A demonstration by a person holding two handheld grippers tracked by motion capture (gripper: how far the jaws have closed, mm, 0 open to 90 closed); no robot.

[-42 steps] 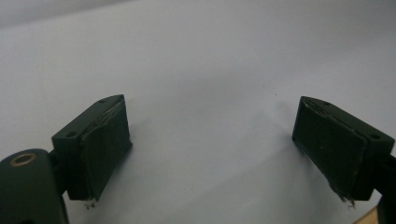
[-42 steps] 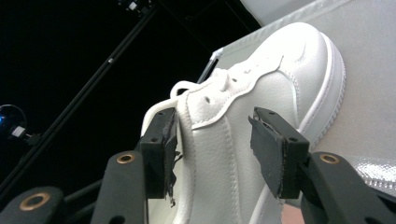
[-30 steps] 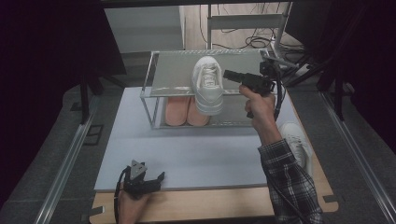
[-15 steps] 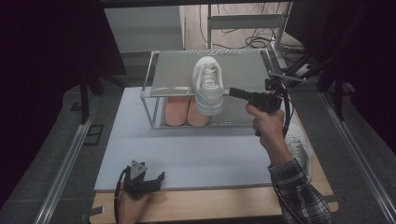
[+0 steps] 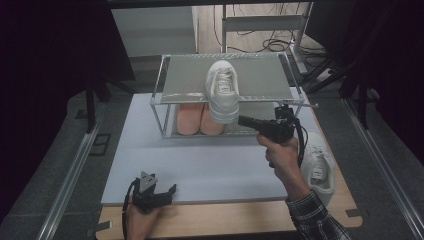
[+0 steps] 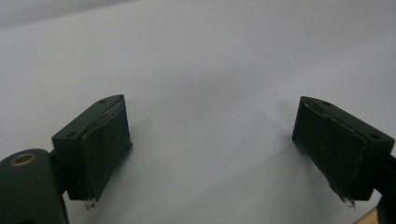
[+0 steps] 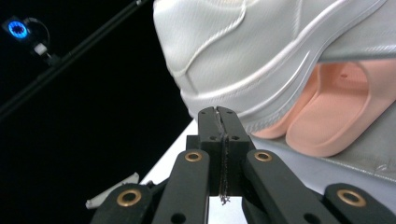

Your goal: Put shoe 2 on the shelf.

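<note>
High view overlooks the white sneaker (image 5: 223,97) that right gripper view nears.

A white sneaker (image 7: 243,51) of stitched, faintly sheened synthetic leather is seen on a matt grey metal rack (image 5: 260,75), above smooth matt peach rubbery slippers (image 7: 327,116), over a matt pale sheet (image 5: 210,165) covering the wooden worktop (image 5: 225,220).

Right tongs (image 5: 241,120) held level, jaws pressed together, empty; left tongs (image 5: 170,190) resting low, jaws wide.
</note>
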